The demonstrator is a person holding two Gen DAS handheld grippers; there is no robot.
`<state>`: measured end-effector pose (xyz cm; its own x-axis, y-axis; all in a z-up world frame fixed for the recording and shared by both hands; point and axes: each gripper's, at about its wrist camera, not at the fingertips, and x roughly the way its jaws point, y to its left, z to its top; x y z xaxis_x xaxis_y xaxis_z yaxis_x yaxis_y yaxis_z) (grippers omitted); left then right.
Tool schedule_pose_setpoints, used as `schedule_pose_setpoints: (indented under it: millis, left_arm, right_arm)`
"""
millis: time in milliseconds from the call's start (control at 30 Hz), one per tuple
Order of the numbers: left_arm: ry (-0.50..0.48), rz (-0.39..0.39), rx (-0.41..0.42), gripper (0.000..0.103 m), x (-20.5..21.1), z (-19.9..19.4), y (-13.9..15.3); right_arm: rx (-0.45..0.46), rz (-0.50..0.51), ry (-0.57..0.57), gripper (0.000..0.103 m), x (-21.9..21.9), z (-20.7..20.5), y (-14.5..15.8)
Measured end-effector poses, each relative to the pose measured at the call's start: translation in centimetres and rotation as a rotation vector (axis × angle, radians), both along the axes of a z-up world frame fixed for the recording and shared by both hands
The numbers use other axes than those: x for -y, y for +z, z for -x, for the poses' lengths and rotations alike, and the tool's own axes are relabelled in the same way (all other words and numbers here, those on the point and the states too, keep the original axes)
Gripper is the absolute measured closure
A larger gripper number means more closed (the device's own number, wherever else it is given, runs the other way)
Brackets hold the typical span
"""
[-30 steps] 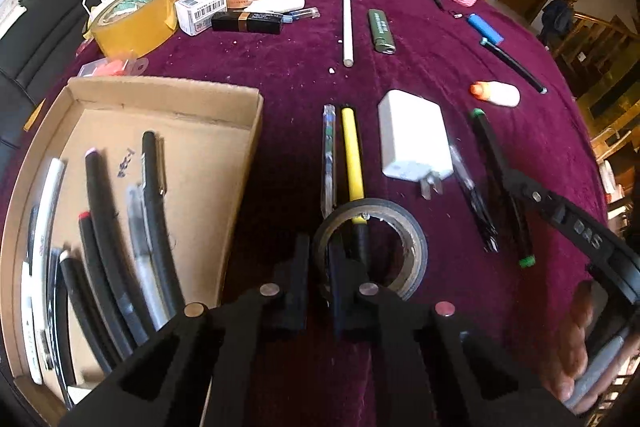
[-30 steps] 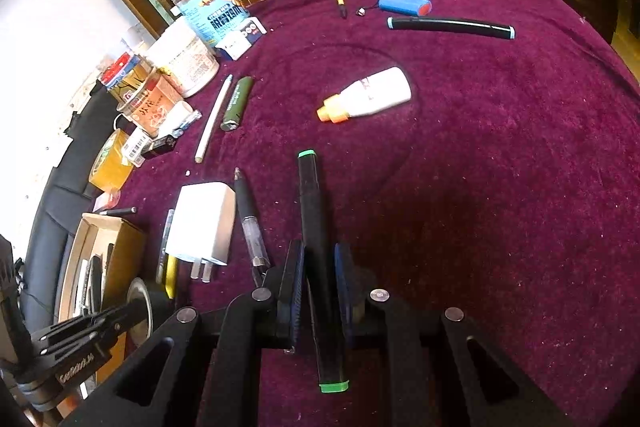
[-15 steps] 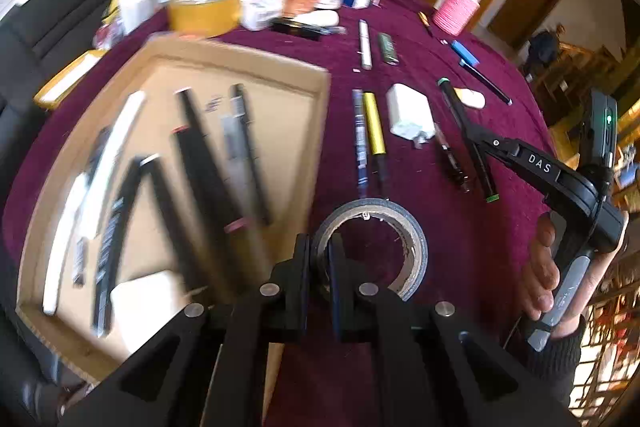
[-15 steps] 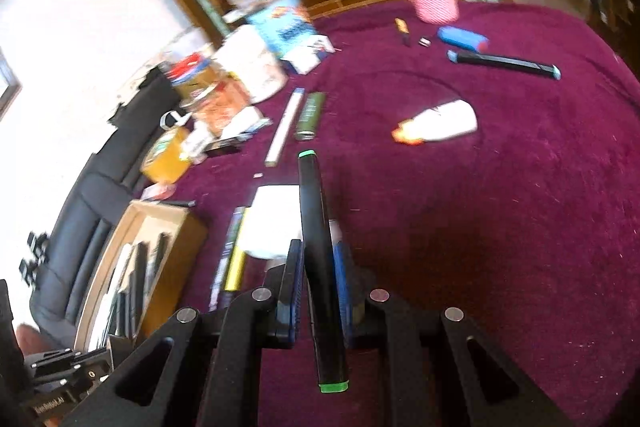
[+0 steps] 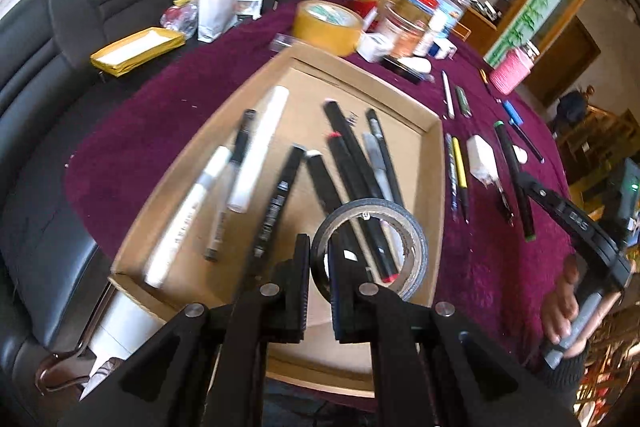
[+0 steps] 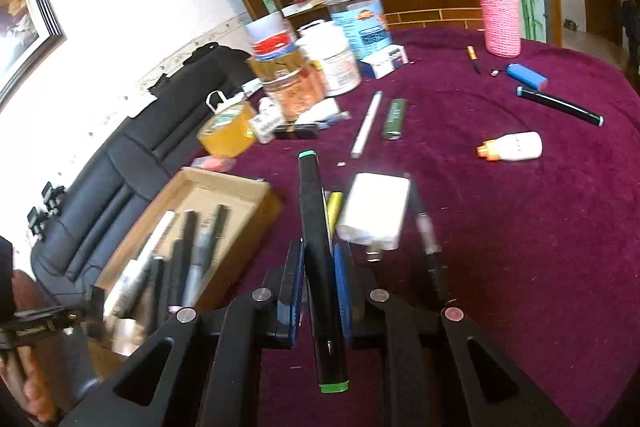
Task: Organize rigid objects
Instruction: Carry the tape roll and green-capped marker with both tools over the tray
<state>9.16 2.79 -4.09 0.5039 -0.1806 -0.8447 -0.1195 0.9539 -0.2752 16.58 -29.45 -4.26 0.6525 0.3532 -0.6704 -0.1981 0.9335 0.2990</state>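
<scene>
Black roll of tape is clamped by its wall in the left gripper fingers, hanging over the shallow cardboard tray; I'd lower it before letting go. Right gripper fingers pinch a black green-capped marker above the maroon desk. Motion blur smears the tray's pens.

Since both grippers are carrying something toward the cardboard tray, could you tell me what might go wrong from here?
1. The left gripper pinches only one wall of the grey tape roll, so the roll could swing or slip out.
2. The cardboard tray already holds many pens; the roll may land on them and tilt.
3. The right gripper holds the green-capped marker with both ends sticking out, so it could pivot or catch the tray rim.
</scene>
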Motion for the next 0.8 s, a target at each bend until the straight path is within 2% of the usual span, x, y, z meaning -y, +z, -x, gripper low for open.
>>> schedule_pose_setpoints:
  millis: [200, 333, 533, 633, 700, 800]
  left_arm:
    - [0.024, 0.016, -0.011, 0.095, -1.3, -0.4, -0.7]
    - [0.038, 0.015, -0.02, 0.095, -2.1, -0.9, -1.1]
    - [0.041, 0.001, -0.029, 0.095, -2.4, -1.7, -1.3]
    - [0.038, -0.011, -0.036, 0.095, -2.5, -2.4, -1.6]
    - [0.032, -0.016, -0.037, 0.095, -2.5, -3.0, -1.7]
    - [0.022, -0.005, -0.046, 0.095, -2.5, -4.1, -1.9]
  right_arm:
    - [-0.05, -0.093, 0.098, 0.087, -5.4, 0.3, 1.5]
    - [-0.057, -0.083, 0.152, 0.087, -9.7, -0.4, 1.7]
    - [-0.092, -0.061, 0.172, 0.086, -13.5, -3.6, -1.4]
    - [-0.123, -0.068, 0.158, 0.086, -13.7, -4.6, -3.3]
    - [-0.12, -0.041, 0.153, 0.086, -13.8, -4.6, -3.9]
    - [-0.121, -0.061, 0.165, 0.086, -13.8, -4.6, -4.1]
